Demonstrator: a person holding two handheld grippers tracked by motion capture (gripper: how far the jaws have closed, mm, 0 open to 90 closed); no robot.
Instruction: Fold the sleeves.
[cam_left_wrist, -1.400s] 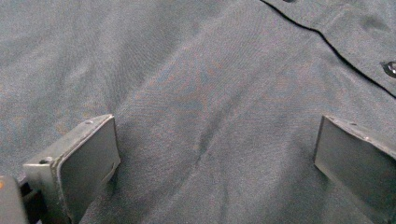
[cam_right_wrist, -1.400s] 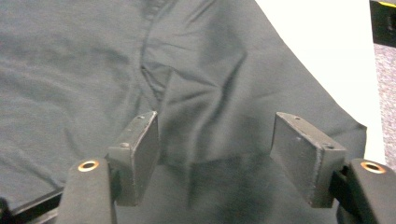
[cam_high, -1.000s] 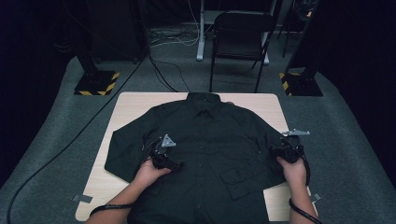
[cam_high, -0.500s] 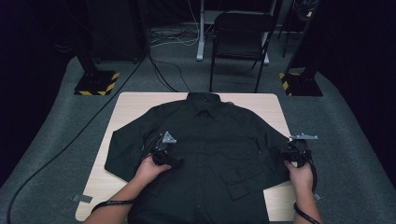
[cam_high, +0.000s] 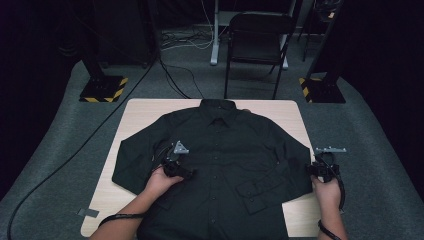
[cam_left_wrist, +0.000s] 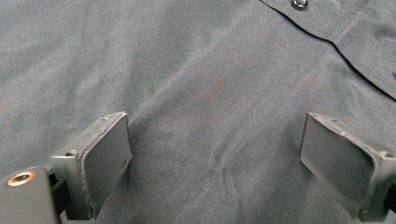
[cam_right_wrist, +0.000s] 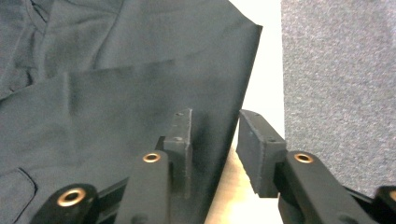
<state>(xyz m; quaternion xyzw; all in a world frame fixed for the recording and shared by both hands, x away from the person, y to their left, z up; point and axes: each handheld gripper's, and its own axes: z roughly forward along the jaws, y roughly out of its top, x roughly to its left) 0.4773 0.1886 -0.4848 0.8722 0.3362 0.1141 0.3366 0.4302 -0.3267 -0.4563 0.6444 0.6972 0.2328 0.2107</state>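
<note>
A black button-up shirt (cam_high: 235, 155) lies flat, front up, on the light wooden table (cam_high: 145, 107). My left gripper (cam_high: 172, 159) rests on the shirt's left chest, held by a hand. In the left gripper view its jaws (cam_left_wrist: 215, 140) stand wide open over smooth fabric (cam_left_wrist: 196, 70), with a button (cam_left_wrist: 299, 3) farther off. My right gripper (cam_high: 324, 166) is at the table's right edge by the sleeve. Its jaws (cam_right_wrist: 215, 123) have just been closing. The sleeve's edge (cam_right_wrist: 233, 107) lies in the narrow gap between them, and the pads are not pressing on it.
Grey carpet (cam_right_wrist: 341, 93) begins just right of the table edge (cam_right_wrist: 266, 70). A black folding chair (cam_high: 257, 35) stands beyond the table. Two stands with yellow-black striped bases (cam_high: 102, 90) (cam_high: 320, 90) flank it. A cable (cam_high: 60, 165) runs over the floor at left.
My right gripper has moved right, off the sleeve to the table's right edge, and its jaws have narrowed. The left gripper has kept still.
</note>
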